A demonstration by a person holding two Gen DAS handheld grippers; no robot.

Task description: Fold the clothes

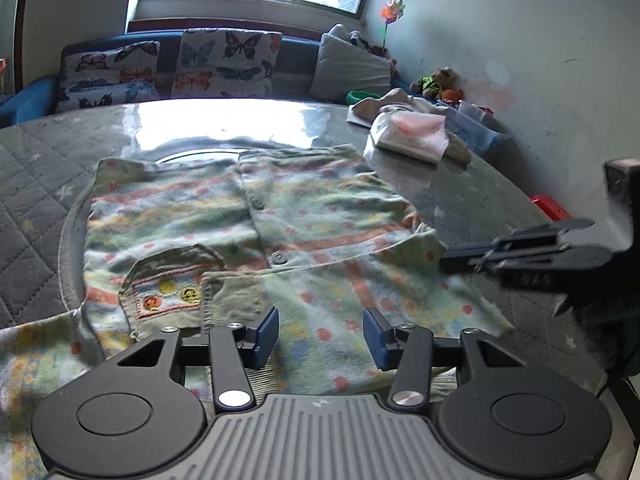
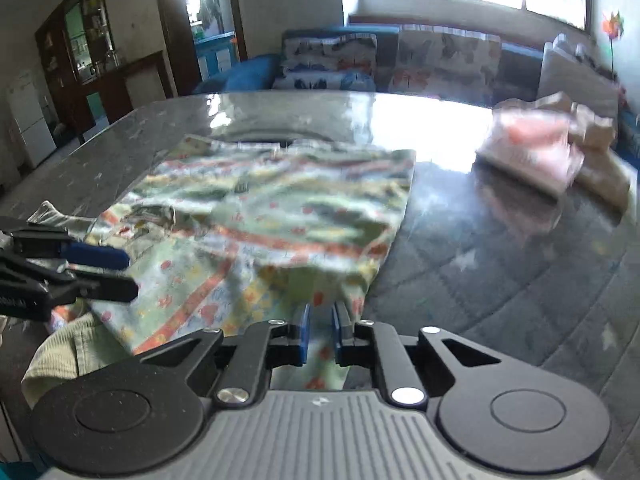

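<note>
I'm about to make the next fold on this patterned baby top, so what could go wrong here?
1. The right tool pinches only the near hem of the patterned top, so it could slip free.
2. The left tool is open, leaving that side loose to drag.
3. The folded pink pile lies nearby; a wide swing might disturb it.

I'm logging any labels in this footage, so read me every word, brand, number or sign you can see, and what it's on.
Nothing can be read.
Pink pack on the table: faint print, too blurred to read.
Right gripper: raised marks on its side, too blurred.
Left gripper: raised lettering at the picture's edge, cut off and unreadable.
Shirt: only embroidered smiley faces on the pocket, no words.
</note>
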